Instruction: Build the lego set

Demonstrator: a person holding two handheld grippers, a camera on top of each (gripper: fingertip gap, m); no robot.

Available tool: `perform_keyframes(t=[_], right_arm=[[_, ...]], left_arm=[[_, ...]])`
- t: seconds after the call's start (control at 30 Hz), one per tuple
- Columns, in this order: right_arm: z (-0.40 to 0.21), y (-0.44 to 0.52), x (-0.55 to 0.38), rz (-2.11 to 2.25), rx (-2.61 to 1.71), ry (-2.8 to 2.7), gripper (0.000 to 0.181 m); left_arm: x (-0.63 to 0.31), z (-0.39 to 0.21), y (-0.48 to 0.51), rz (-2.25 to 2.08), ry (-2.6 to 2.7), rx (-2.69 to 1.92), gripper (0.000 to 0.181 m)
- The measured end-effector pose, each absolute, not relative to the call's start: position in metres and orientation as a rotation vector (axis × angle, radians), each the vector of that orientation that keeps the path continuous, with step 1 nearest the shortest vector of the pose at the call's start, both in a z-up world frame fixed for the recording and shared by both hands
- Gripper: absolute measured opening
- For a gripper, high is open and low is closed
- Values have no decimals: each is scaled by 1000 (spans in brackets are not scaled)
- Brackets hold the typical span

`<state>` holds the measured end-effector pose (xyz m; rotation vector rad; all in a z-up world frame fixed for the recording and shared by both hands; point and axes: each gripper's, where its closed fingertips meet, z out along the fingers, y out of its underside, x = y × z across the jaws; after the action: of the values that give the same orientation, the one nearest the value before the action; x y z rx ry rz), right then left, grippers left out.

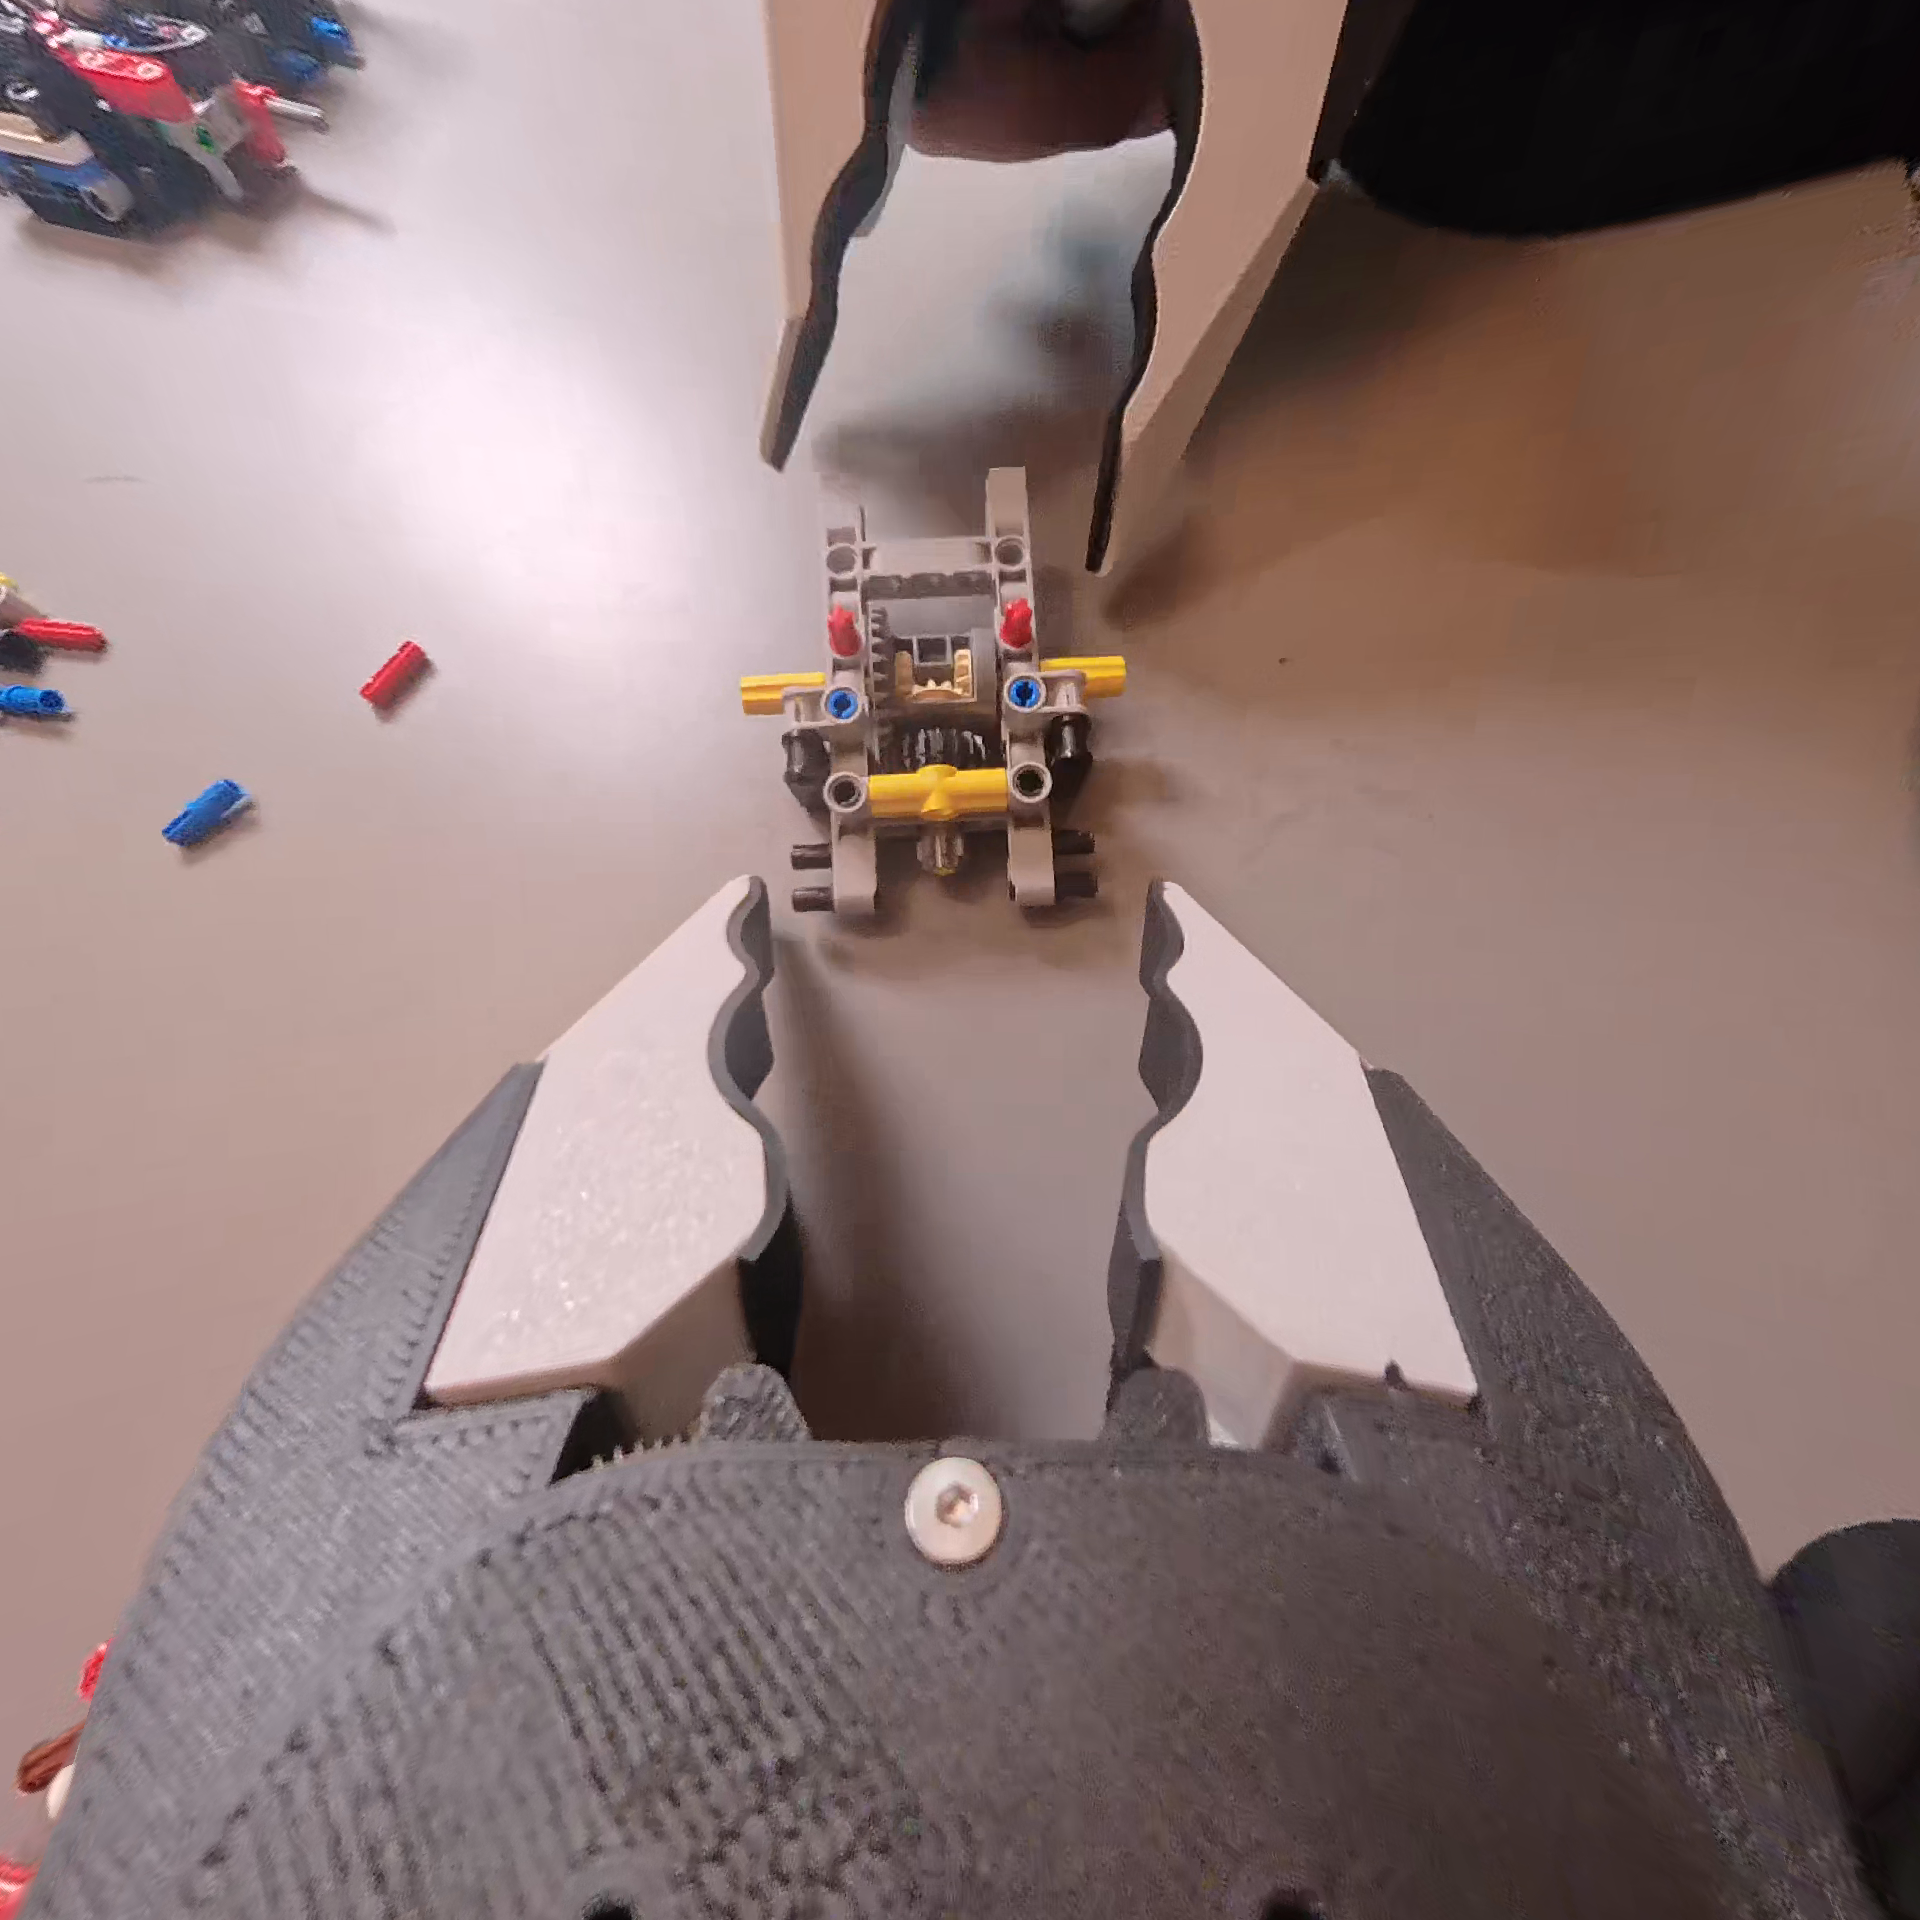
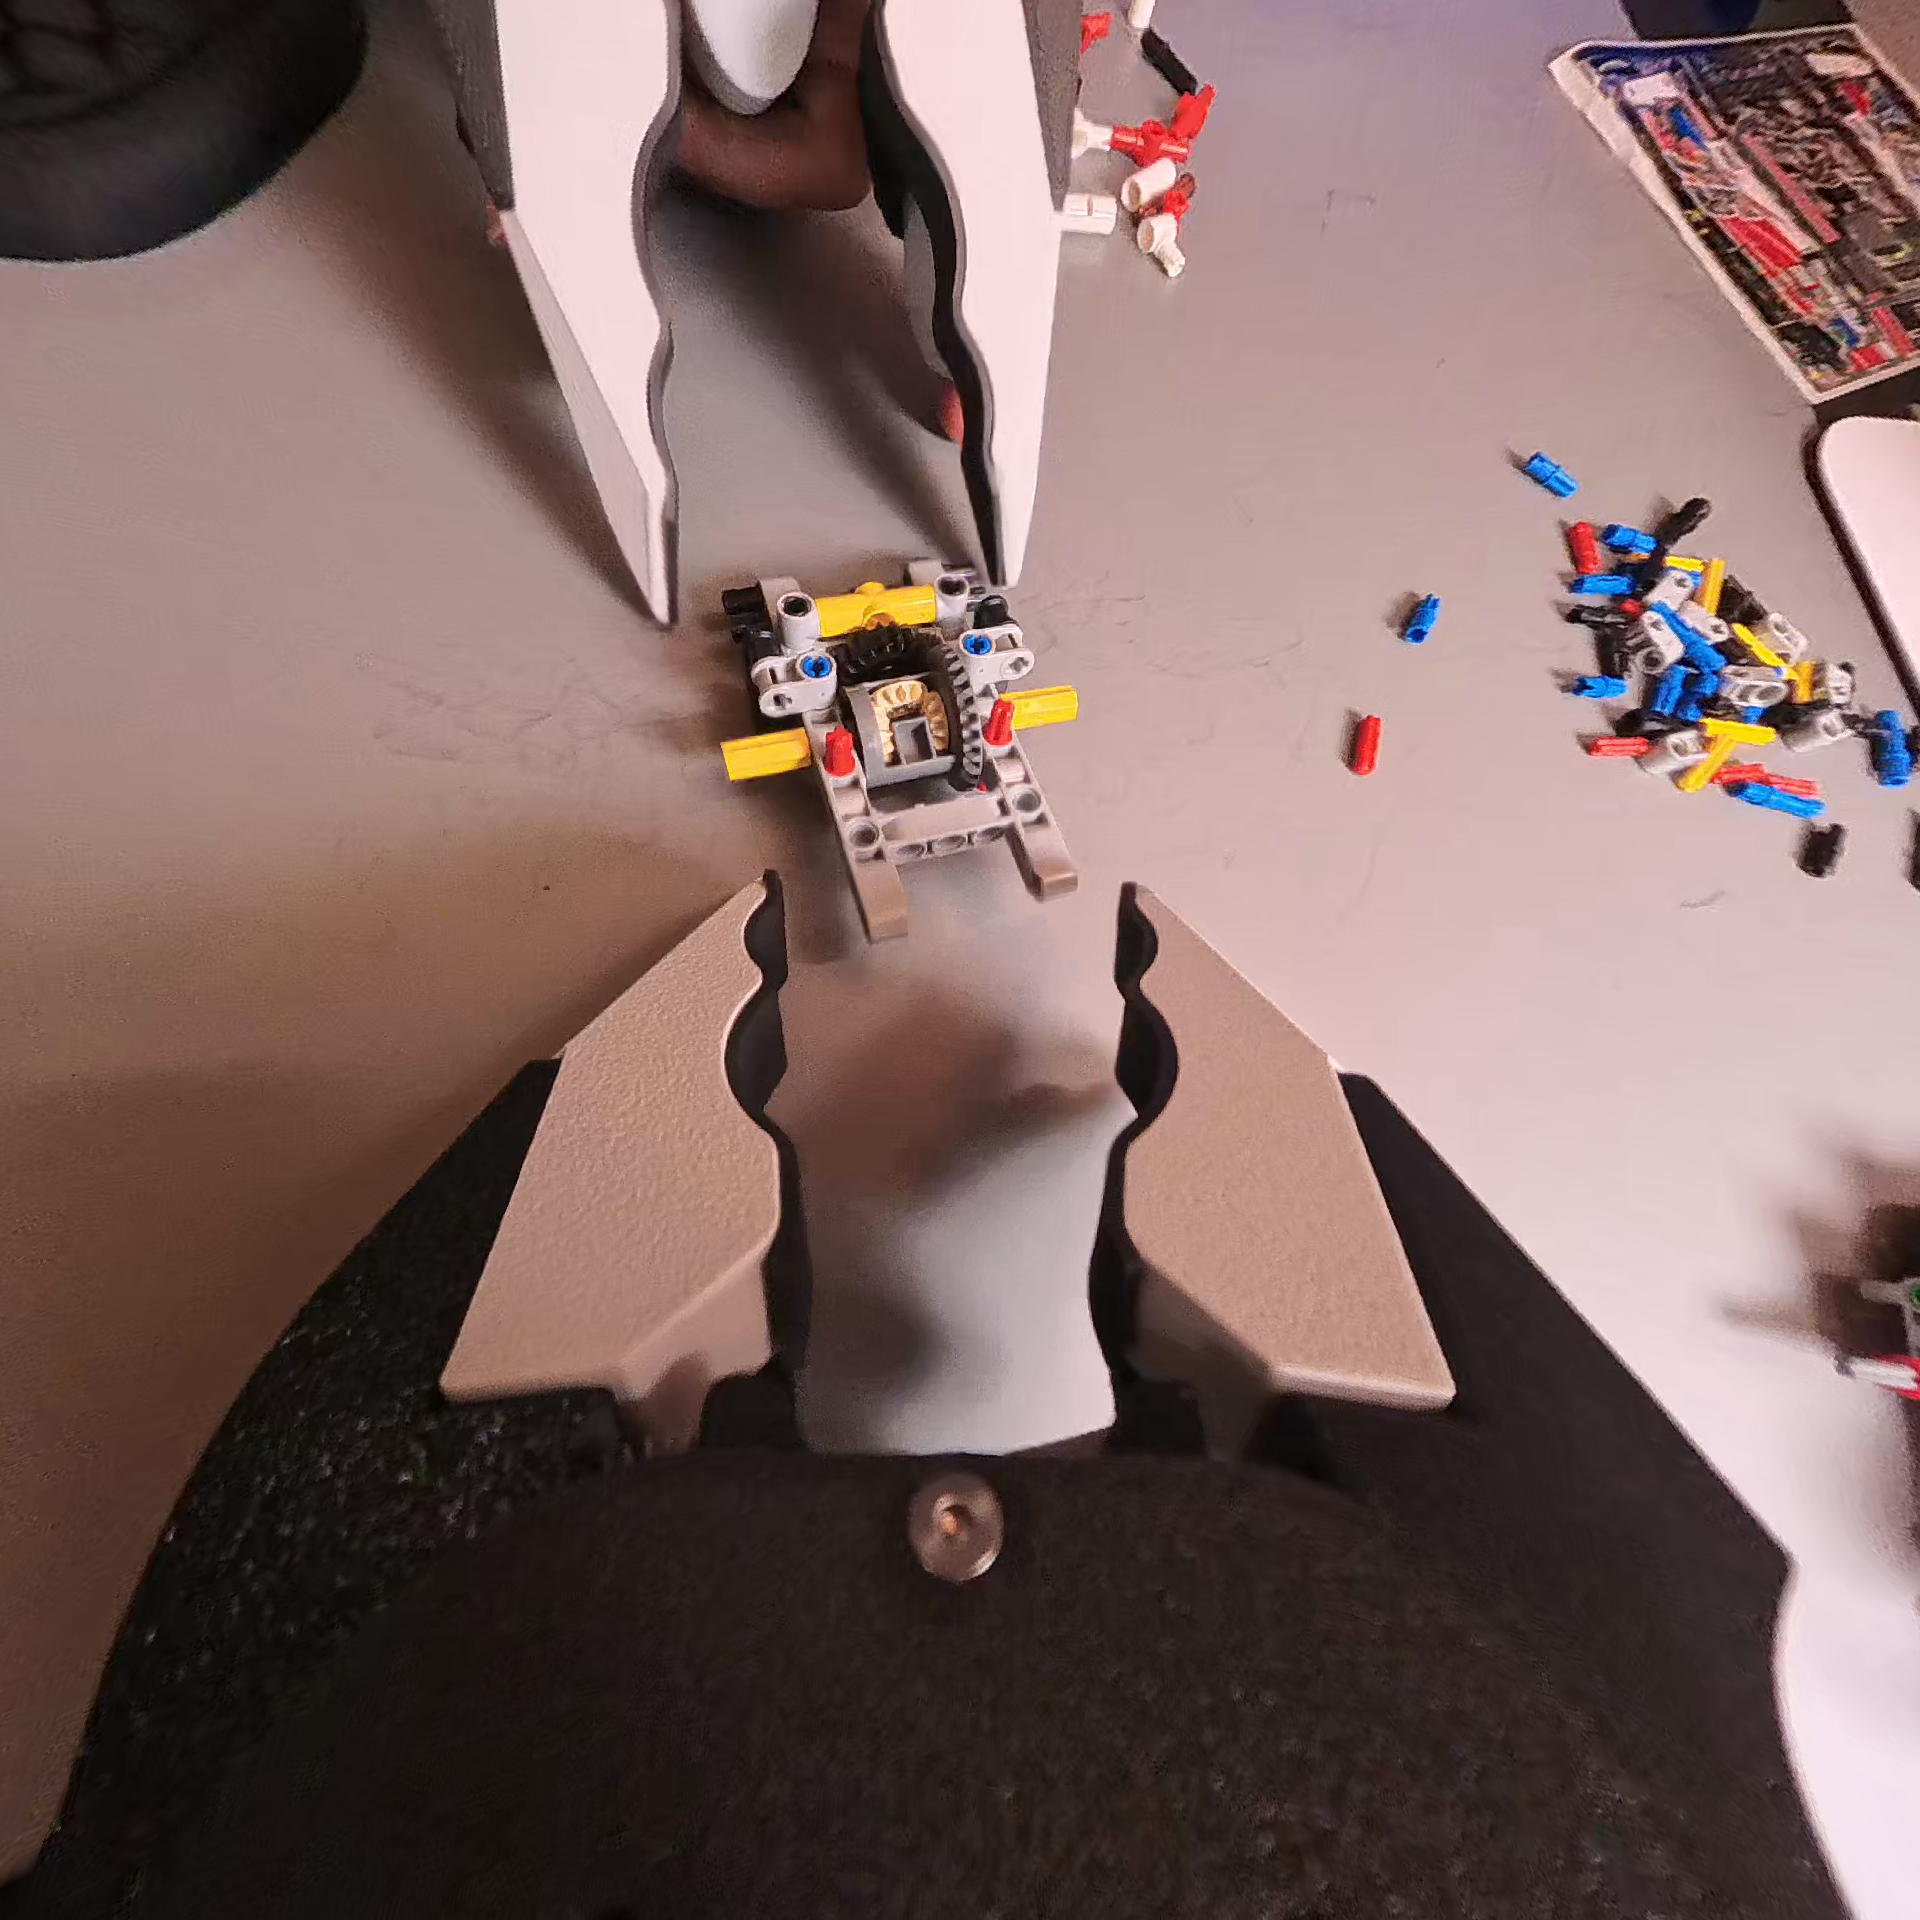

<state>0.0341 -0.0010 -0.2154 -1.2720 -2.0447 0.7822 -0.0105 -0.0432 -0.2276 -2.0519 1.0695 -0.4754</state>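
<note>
Taking the small grey sub-assembly [image 1: 940, 717] in the middle of the table [image 1: 1455, 831] as the marker: well off to its left, in the left wrist view, sits a larger part-built model [image 1: 135, 114] in red, blue and black, and nearer in lie a loose red pin [image 1: 395, 675] and a blue pin [image 1: 206, 812]. The sub-assembly itself rests flat on the table, between the two grippers. The left gripper [image 1: 951, 894] stands wide apart and empty just short of one end of it; the right gripper [image 2: 948, 888] is likewise spread wide with nothing in it, facing the other end.

I'd judge the piece light and rigid, but with press-fit parts that could pop loose: yellow axles [image 2: 764, 753] stick out sideways, red pins stand proud, and a gear sits in the centre. The grey side beams look the safest place to pinch, not the axles.

To its right, in the right wrist view, a heap of loose pieces [image 2: 1714, 686] and a printed booklet [image 2: 1766, 187] lie on the bare table. No box or tray shows.
</note>
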Motion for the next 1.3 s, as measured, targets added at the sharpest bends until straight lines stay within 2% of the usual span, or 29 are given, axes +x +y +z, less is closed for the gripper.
perform_keyframes(t=[0.1, 0.17, 0.27, 0.4, 0.5, 0.67, 0.87, 1.07, 1.3], right_arm=[[-220, -4, 31, 755, -1260, -2059, 52], [-220, 2, 31, 694, -1272, -2034, 43], [-219, 4, 33, 666, -1325, -2001, 41], [-220, 4, 35, 636, -1378, -1975, 41], [-219, 0, 34, 652, -1402, -1965, 32], [-219, -14, 35, 665, -1336, -2016, 29], [-214, -40, 35, 763, -1178, -2070, 18], [-203, -26, 34, 802, -1199, -1977, 20], [-209, -21, 33, 758, -1207, -1977, 24]], left_arm=[[-11, -227, -39, -434, 1071, -2041, 58], [-16, -226, -36, -400, 1054, -2038, 56], [-25, -225, -29, -343, 1020, -2034, 42], [-37, -225, -19, -279, 954, -2047, 42], [-45, -224, -13, -225, 910, -2051, 32], [-55, -222, -6, -180, 850, -2056, 24], [-64, -215, -3, -174, 798, -2032, 25], [-57, -209, -17, -367, 815, -2009, 37], [-29, -218, -30, -392, 959, -2011, 31]])
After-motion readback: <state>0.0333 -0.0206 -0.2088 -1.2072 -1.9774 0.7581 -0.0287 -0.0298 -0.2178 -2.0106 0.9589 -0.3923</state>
